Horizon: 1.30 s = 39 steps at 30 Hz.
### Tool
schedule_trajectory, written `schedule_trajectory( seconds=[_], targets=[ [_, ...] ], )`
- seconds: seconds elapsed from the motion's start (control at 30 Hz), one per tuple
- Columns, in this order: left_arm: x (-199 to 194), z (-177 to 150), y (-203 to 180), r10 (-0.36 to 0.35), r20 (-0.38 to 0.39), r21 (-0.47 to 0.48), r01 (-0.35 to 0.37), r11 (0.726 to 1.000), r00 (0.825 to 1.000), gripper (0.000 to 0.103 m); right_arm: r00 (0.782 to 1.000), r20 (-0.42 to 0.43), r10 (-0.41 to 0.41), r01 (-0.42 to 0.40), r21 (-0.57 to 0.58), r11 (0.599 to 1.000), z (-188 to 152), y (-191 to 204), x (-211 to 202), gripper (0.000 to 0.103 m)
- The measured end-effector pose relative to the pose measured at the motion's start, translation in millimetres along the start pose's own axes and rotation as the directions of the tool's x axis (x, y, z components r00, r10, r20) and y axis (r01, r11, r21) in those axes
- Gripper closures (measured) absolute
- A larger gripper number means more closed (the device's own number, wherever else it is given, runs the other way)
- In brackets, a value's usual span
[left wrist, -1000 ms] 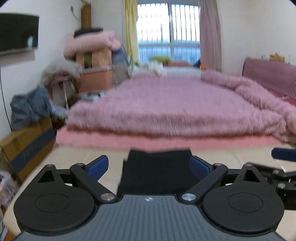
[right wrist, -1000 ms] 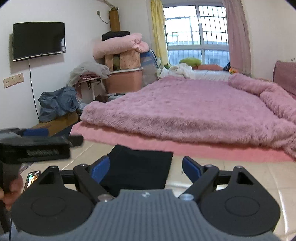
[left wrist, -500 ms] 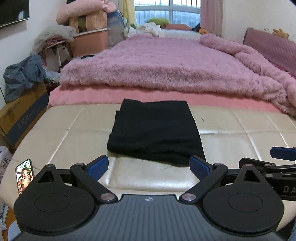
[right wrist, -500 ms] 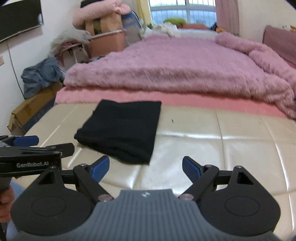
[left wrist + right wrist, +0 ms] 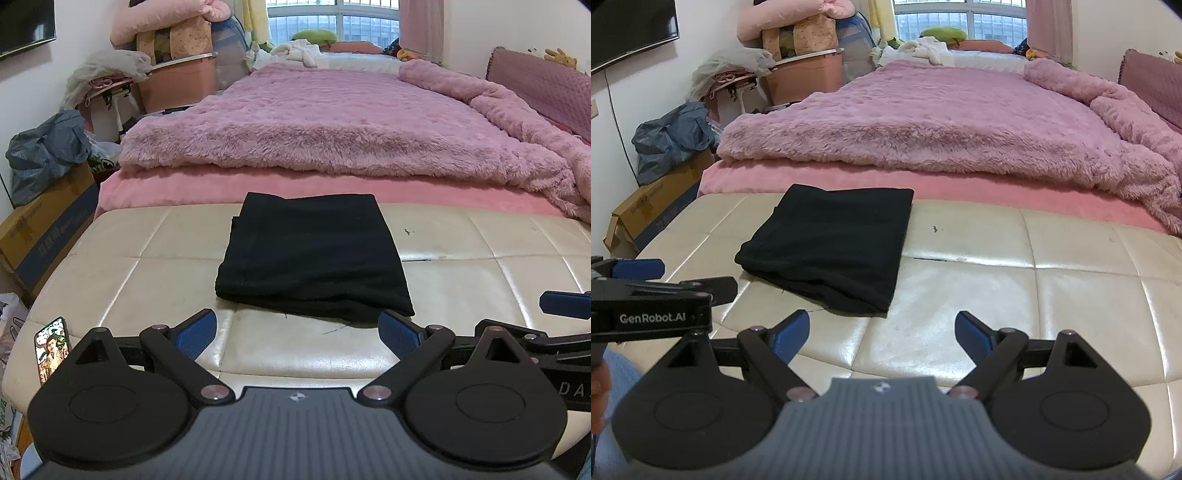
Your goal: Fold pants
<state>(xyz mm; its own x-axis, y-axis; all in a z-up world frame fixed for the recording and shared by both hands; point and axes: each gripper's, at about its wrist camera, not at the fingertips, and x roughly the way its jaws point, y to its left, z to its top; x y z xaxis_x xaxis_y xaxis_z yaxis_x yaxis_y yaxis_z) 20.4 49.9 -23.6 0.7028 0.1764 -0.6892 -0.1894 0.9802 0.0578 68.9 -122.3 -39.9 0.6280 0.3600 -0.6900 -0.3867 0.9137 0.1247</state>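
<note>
The black pants [image 5: 314, 254] lie folded into a flat rectangle on the cream leather bench [image 5: 480, 280]; they also show in the right wrist view [image 5: 831, 247]. My left gripper [image 5: 297, 330] is open and empty, held just short of the pants' near edge. My right gripper [image 5: 882, 332] is open and empty, to the right of the pants' near corner and apart from them. The left gripper's side shows at the left edge of the right wrist view [image 5: 653, 295].
A phone [image 5: 51, 347] lies on the bench's near left corner. A bed with a pink furry blanket [image 5: 332, 122] stands right behind the bench. A cardboard box [image 5: 40, 236] and piled clutter [image 5: 110, 85] stand at the left.
Both grippers have pulled back and risen away from the pants, tilting down. The folded pants, close under the fingers a second ago, now lie whole in view on the bench.
</note>
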Motion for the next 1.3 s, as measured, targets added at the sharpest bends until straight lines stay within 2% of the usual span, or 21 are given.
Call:
schedule_trajectory(
  seconds=[1.3],
  targets=[
    [-1.0, 1.8, 0.5, -0.007, 0.005, 0.008, 0.007, 1.000, 1.000, 0.000, 1.000, -0.009, -0.002, 0.002, -0.007, 1.000, -2.4, 0.2, -1.2, 0.021]
  ],
)
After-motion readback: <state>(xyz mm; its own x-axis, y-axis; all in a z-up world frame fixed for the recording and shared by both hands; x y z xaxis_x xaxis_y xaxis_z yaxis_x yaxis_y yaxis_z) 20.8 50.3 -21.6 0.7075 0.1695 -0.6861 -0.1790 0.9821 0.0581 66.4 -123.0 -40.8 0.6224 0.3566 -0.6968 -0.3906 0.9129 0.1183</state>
